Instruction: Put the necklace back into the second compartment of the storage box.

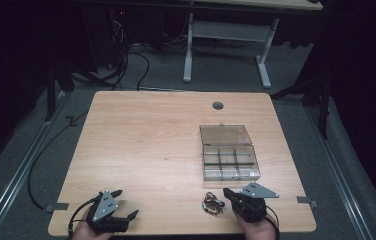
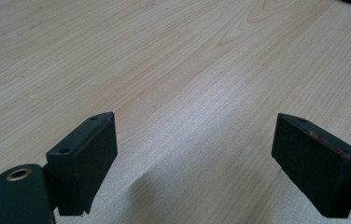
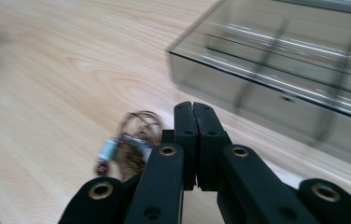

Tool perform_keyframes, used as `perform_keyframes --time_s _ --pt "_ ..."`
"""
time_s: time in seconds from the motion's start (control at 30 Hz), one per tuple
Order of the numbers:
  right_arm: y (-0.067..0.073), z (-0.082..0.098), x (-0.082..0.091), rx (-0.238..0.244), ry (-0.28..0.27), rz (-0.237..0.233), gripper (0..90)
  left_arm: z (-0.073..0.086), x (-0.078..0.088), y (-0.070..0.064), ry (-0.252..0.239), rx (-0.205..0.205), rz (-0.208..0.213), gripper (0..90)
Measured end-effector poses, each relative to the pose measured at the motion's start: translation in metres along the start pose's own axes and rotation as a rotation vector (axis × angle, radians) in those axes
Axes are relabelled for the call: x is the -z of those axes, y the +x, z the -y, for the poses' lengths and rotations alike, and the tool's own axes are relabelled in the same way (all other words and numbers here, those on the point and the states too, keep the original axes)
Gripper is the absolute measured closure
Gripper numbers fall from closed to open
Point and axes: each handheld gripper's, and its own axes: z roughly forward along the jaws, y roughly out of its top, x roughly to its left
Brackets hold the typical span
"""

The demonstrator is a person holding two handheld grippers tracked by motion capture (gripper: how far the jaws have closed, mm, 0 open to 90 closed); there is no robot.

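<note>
Your right gripper (image 3: 193, 108) has its jaws pressed together, empty, just beside the small tangle of brown wire with tiny components (image 3: 131, 142) lying on the light wooden table (image 1: 146, 140). Your left gripper (image 2: 194, 144) hangs wide apart over bare wood. Clear smoky plastic compartment box (image 1: 230, 161) sits open just beyond the tangle.

Small tangled bundle of thin brownish wire with tiny pale blue and red bits (image 1: 212, 203), lying loose on the light wooden tabletop (image 1: 146, 145). Sitting just in front of the clear smoky plastic compartment box (image 1: 230, 160), lid flipped open.
</note>
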Motion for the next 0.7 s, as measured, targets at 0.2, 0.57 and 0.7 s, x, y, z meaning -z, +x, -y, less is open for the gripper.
perform_keyframes --time_s 0.2,0.57,0.7 --pt "0.02 -0.002 -0.011 0.053 0.027 -0.066 90.0 0.0 0.0 0.0 0.004 -0.005 0.002 14.7" --pt "0.03 0.007 -0.04 0.1 0.151 -0.087 90.0 0.0 0.0 -0.001 0.004 -0.005 0.0 14.7" --pt "0.029 0.008 -0.038 0.102 0.152 -0.07 90.0 0.0 0.0 0.0 0.006 -0.004 0.001 14.7"
